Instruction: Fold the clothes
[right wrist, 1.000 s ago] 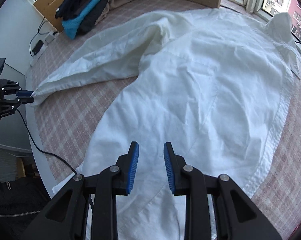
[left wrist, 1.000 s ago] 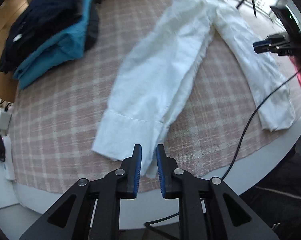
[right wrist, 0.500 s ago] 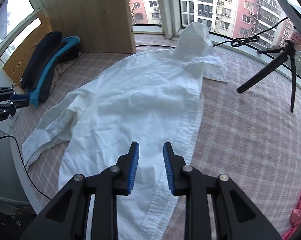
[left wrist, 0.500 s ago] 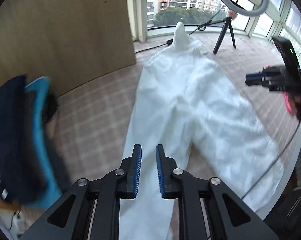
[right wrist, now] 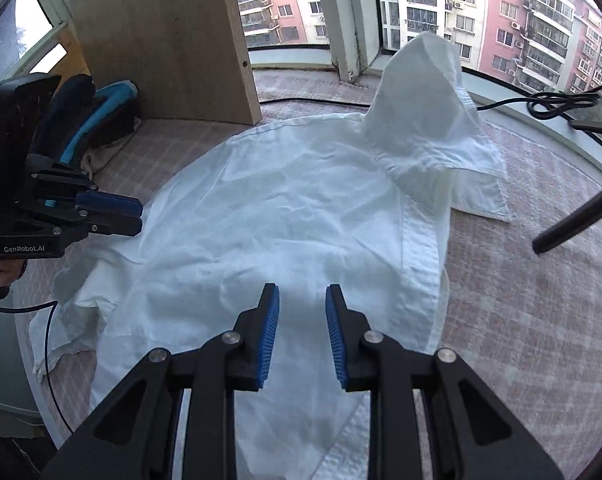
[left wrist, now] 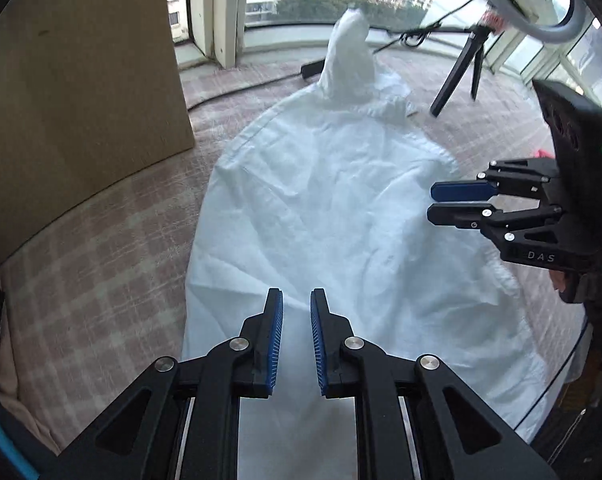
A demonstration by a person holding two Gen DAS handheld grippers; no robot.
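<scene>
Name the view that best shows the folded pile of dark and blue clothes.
Right wrist view: the folded pile of dark and blue clothes lies beside the wooden board. The left wrist view catches only a blue sliver at its lower left edge.

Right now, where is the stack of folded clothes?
In the right wrist view, the stack sits at far left, against the wooden board, behind the left tongs.

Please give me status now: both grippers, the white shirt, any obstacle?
Left gripper and right gripper open, empty, above cloth. White shirt spread flat, unfolded. Tripod leg beside it, not touching.
</scene>
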